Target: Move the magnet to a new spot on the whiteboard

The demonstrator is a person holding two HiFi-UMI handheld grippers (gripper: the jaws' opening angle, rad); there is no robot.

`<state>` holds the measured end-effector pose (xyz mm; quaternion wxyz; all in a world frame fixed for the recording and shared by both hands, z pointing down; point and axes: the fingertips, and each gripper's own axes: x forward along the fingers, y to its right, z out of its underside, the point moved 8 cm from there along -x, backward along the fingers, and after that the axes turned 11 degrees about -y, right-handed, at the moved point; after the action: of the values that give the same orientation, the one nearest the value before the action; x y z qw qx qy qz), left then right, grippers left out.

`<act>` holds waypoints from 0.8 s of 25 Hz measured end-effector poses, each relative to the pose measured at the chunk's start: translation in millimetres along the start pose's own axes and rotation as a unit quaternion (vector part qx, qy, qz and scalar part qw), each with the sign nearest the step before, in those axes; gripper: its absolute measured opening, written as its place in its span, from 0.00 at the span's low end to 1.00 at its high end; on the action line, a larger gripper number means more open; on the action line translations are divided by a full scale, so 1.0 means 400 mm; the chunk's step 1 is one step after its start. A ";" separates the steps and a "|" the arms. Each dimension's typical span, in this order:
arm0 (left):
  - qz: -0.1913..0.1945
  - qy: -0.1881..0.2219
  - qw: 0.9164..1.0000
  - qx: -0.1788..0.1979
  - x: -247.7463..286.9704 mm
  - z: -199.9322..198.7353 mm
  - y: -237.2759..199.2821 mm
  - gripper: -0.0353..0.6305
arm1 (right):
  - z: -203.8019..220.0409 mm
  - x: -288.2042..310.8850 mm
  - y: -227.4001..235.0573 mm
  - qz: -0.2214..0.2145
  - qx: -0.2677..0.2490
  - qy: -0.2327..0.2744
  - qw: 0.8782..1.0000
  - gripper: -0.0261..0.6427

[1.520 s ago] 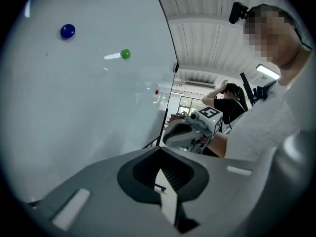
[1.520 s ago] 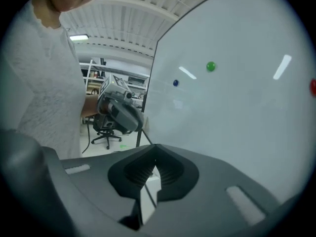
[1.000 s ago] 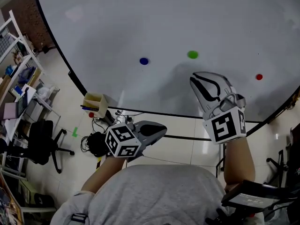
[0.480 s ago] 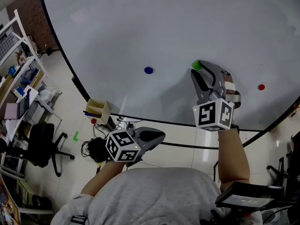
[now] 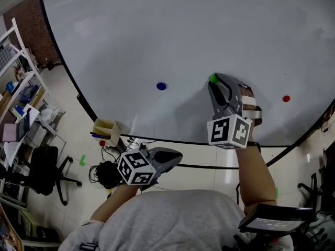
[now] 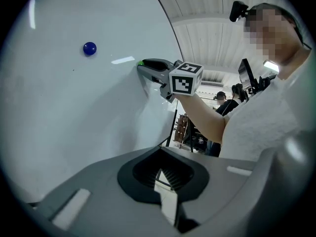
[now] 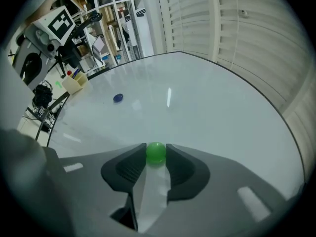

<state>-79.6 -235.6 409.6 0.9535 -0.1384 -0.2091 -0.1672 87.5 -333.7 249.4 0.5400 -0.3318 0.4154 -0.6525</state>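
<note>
A green magnet (image 5: 212, 79) sits on the big whiteboard (image 5: 183, 30), right of centre near its lower edge. My right gripper (image 5: 214, 82) points at the board with the magnet (image 7: 156, 152) between its fingertips. Its jaws are closing, and the pads touch the ball on both sides. In the left gripper view the right gripper (image 6: 148, 65) shows against the board with the green magnet (image 6: 140, 62) at its tip. My left gripper (image 5: 178, 153) hangs low, off the board, jaws shut on nothing.
A blue magnet (image 5: 161, 86) is stuck left of the green one, and a red magnet (image 5: 286, 98) far right. Below the board's left edge are a yellow box of pens (image 5: 106, 129), cables, an office chair (image 5: 47, 166) and shelves (image 5: 15, 88).
My right gripper has risen from below the green magnet to the board, and its fingertips now stand either side of the magnet. The left gripper has hardly moved.
</note>
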 end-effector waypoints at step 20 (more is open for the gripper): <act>-0.014 0.025 1.000 0.007 -0.059 -0.018 -0.006 0.03 | 0.084 -0.208 -0.188 -0.377 0.259 0.024 0.889 0.23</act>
<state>-98.3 -234.1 393.4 0.9571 -0.1245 -0.1878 -0.1823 101.2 -253.0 332.8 0.3097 -0.2966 0.0880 -0.8991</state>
